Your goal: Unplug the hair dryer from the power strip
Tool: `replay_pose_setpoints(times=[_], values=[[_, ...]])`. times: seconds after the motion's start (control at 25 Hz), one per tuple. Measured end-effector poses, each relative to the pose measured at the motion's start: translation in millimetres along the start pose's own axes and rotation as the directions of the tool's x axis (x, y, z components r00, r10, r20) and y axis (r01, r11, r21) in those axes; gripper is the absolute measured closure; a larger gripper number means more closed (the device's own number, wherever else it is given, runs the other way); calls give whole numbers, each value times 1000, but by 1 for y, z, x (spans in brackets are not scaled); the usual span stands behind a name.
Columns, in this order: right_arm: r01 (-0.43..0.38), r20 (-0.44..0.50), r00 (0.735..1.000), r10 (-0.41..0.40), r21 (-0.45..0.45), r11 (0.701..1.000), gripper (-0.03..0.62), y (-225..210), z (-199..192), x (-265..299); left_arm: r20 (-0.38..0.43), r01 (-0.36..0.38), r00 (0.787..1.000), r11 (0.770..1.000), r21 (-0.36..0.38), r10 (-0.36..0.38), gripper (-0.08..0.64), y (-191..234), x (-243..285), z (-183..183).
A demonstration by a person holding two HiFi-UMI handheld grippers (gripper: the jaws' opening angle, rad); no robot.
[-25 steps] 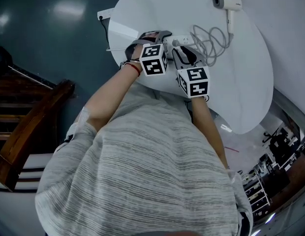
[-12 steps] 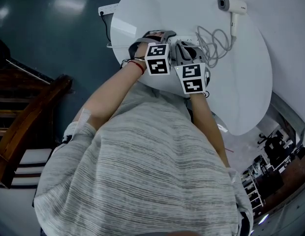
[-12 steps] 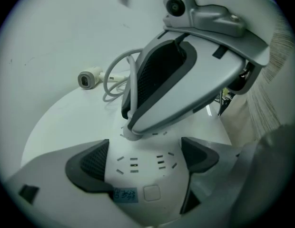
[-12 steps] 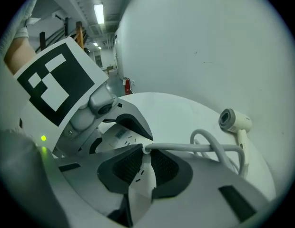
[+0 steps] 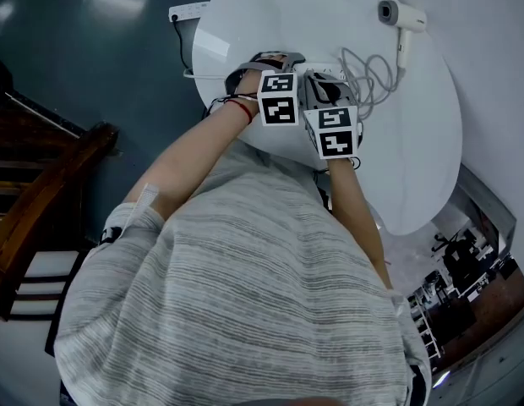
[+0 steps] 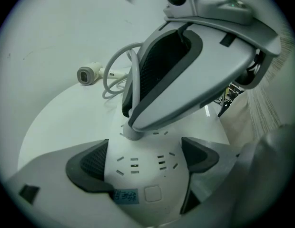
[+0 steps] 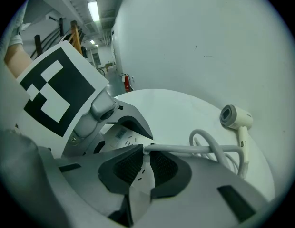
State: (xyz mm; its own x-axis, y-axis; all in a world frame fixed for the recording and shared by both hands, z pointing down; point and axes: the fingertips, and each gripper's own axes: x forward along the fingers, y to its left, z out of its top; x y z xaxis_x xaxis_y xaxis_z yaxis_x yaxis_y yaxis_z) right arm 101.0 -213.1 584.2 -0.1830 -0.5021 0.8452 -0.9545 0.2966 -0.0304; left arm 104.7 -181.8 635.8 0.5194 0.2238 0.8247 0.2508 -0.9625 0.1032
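Note:
A white power strip (image 6: 142,175) lies near my edge of the round white table (image 5: 414,142). My left gripper (image 6: 142,163) is shut on it, one dark pad pressed against each long side. The hair dryer's white plug (image 6: 131,133) stands in a socket further along the strip. My right gripper (image 7: 143,156) reaches down over it; its jaws are closing, with the plug (image 7: 145,148) pinched between the pad tips. From the plug the grey cable (image 7: 209,148) runs in loops to the white hair dryer (image 5: 401,15), which lies at the table's far side (image 7: 235,118).
The strip's own lead hangs over the table's left edge (image 5: 194,74) toward a white socket block (image 5: 188,11) on the dark floor. A wooden banister (image 5: 51,193) stands at the left. A white wall rises behind the table.
My right gripper has moved left, close beside the left one, rolled a little and come down over the plug. The left gripper has kept its hold on the strip.

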Motion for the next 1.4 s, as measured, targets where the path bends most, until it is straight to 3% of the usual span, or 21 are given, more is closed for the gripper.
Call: replay_pose_setpoints(times=[0.56, 0.84, 0.92, 1.08, 1.4], values=[[10, -59, 998, -10, -4, 1000, 540, 1, 1, -5, 3, -3, 1000, 1000, -20, 3, 94, 2, 1, 0], [14, -96, 995, -19, -52, 999, 540, 3, -2, -6, 6, -2, 1000, 1000, -21, 2, 94, 0, 2, 1], [21, -67, 997, -24, -44, 999, 540, 2, 5, -12, 10, -3, 1000, 1000, -23, 3, 94, 1, 2, 2], [55, 98, 994, -51, -44, 998, 540, -1, 62, -46, 17, -7, 1000, 1000, -24, 7, 94, 1, 2, 0], [52, 143, 988, -52, 3, 999, 538, -13, 64, -68, 19, -7, 1000, 1000, -26, 7, 94, 1, 4, 1]])
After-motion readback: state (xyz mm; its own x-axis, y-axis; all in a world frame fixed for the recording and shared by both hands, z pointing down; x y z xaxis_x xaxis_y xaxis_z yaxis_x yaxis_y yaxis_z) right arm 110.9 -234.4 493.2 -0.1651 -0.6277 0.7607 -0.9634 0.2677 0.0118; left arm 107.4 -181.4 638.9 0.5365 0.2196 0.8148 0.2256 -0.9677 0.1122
